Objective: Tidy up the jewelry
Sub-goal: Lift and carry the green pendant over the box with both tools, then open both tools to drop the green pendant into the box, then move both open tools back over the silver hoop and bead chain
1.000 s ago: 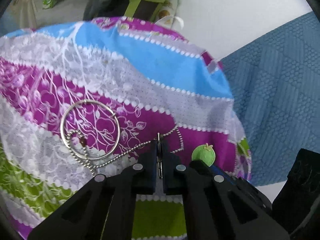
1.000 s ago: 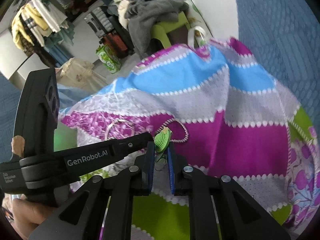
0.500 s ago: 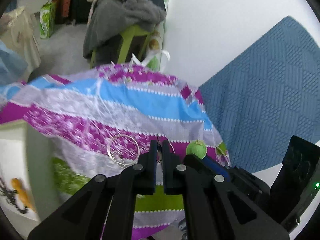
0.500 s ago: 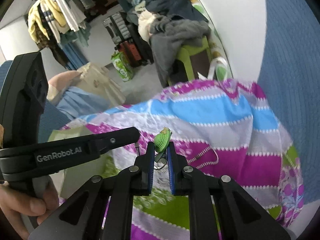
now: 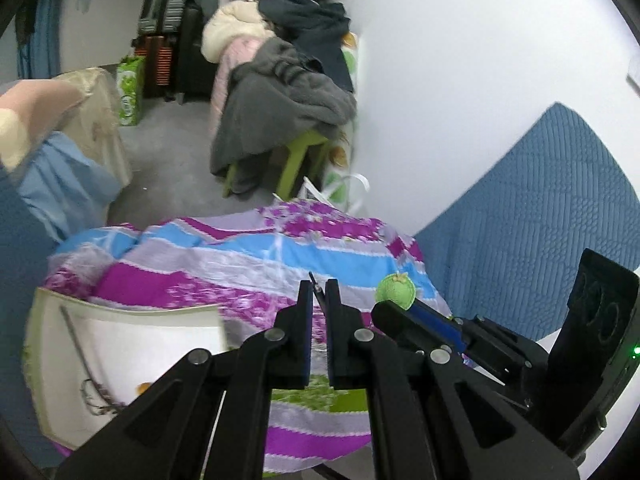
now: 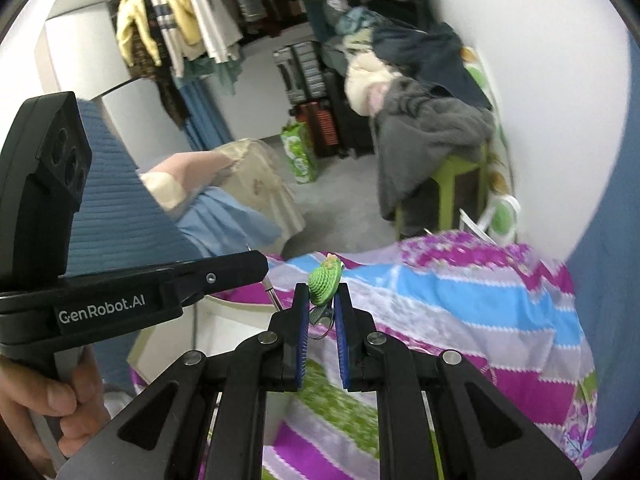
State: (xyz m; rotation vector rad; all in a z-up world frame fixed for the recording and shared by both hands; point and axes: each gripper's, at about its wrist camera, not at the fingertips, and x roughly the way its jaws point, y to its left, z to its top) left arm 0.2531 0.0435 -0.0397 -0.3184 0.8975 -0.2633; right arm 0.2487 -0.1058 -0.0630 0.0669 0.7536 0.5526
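Observation:
My left gripper is shut on a thin metal pin of a chain, held high above the colourful striped cloth. My right gripper is shut on a green strawberry-like charm with a small ring below it. The charm also shows in the left wrist view to the right of my left gripper. The two grippers are side by side; the left gripper lies to the left in the right wrist view. A white jewelry box lies open at lower left with some jewelry inside.
A blue quilted cover lies to the right. A green stool piled with grey clothes stands beyond the cloth by the white wall. Suitcases and hanging clothes are at the back.
Both grippers have risen well above the cloth, carrying the chain pin and the charm. The large ring and chain on the cloth have left the view; the white box has come into view.

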